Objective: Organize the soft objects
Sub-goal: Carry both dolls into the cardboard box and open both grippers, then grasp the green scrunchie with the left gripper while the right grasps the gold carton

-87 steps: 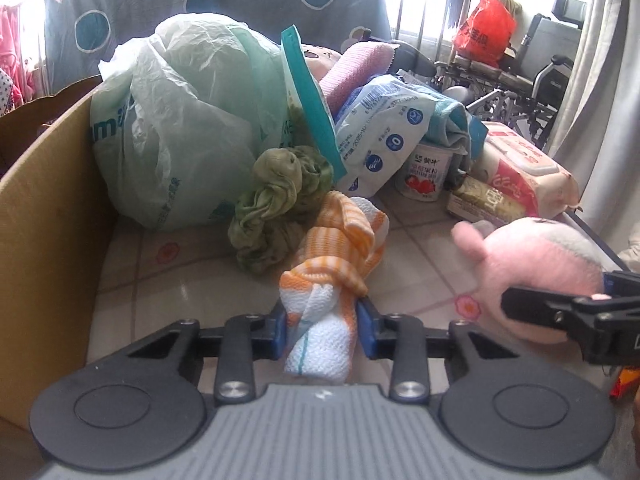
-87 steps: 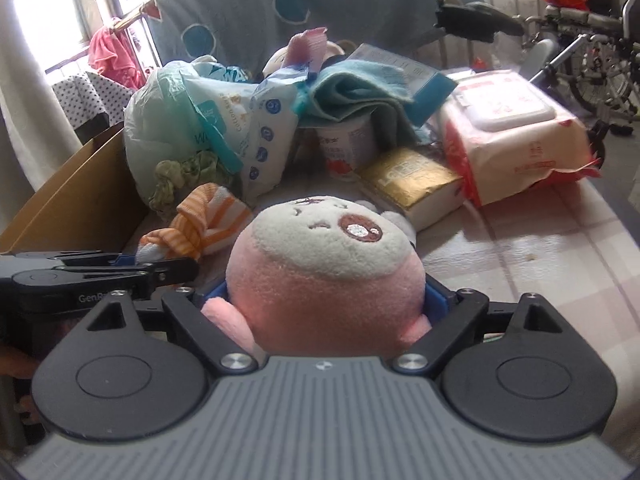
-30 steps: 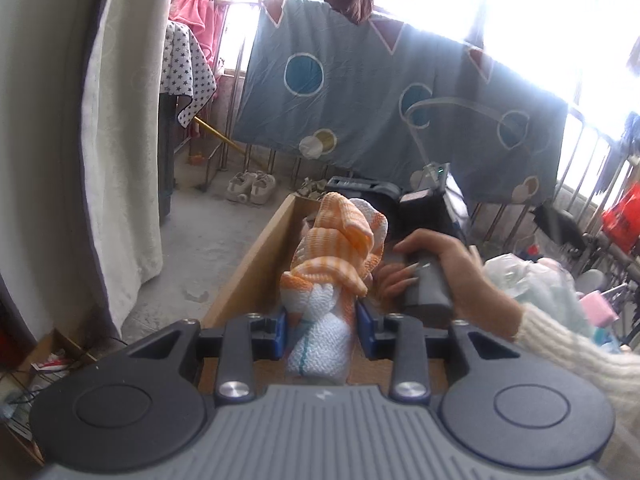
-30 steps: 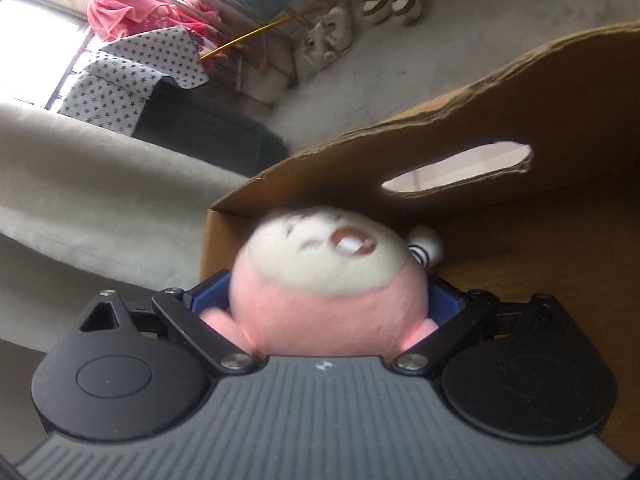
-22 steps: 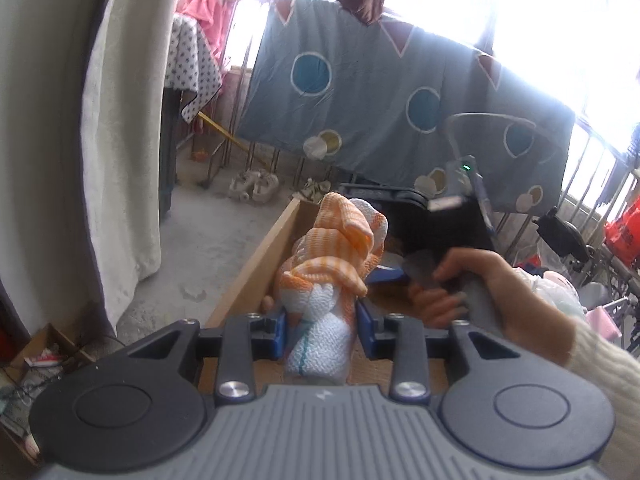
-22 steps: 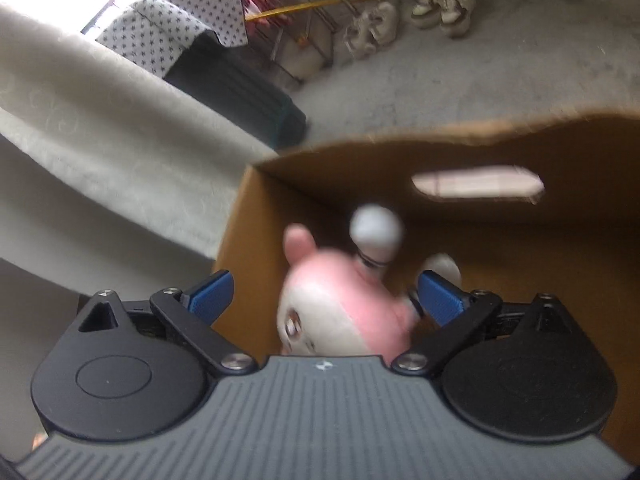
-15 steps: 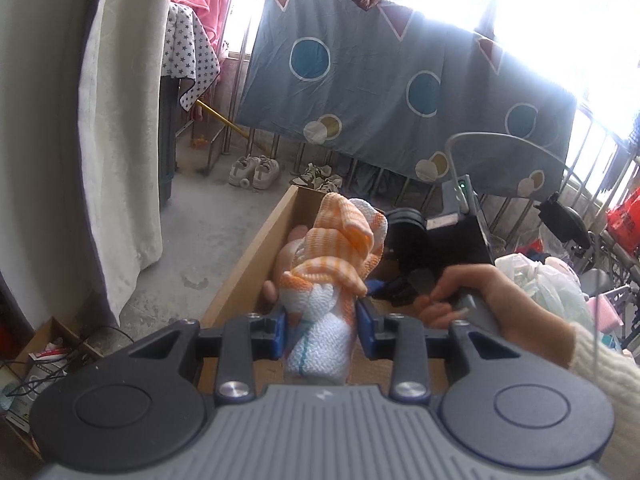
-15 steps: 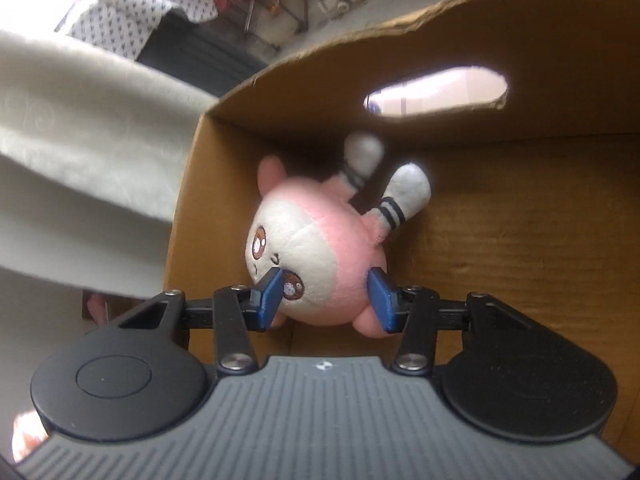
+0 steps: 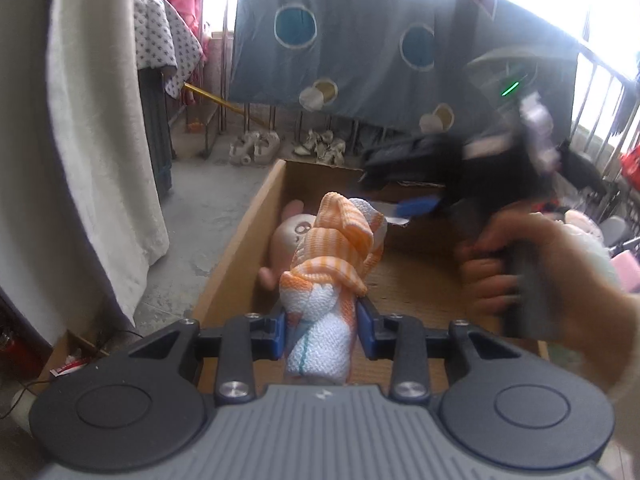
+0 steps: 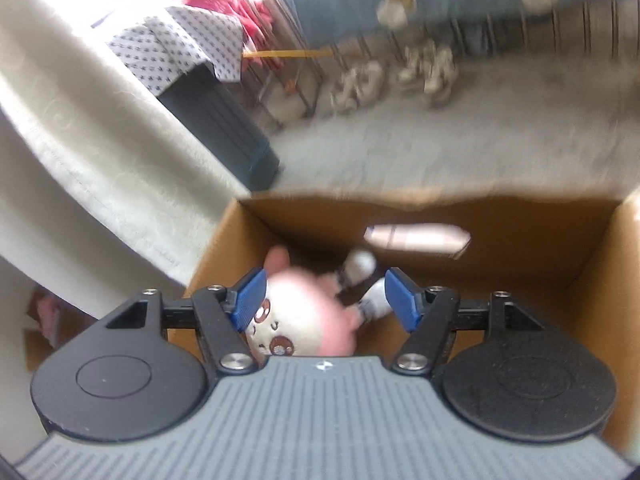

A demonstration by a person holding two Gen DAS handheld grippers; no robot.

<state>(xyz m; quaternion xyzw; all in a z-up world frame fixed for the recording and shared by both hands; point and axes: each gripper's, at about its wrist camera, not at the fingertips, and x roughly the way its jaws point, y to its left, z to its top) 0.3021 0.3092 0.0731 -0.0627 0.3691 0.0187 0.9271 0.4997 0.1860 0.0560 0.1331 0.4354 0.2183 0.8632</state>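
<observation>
Cardboard box (image 10: 592, 264) on the floor; pink plush toy (image 10: 308, 316) lies inside, near its left wall. Right gripper (image 10: 324, 300) above the box, fingers wide, holding nothing. Left gripper (image 9: 322, 330) over the box's near edge, clamped on orange-and-white knitted cloth (image 9: 332, 276).

Daylight floods in from behind the hanging blue-grey sheet with round patches (image 9: 360, 36), blowing out the upper corners to white. Fisheye bending curves every edge. The right wrist view is smeared by motion blur; in the left view, the person's right hand (image 9: 516, 268) is blurred too.
</observation>
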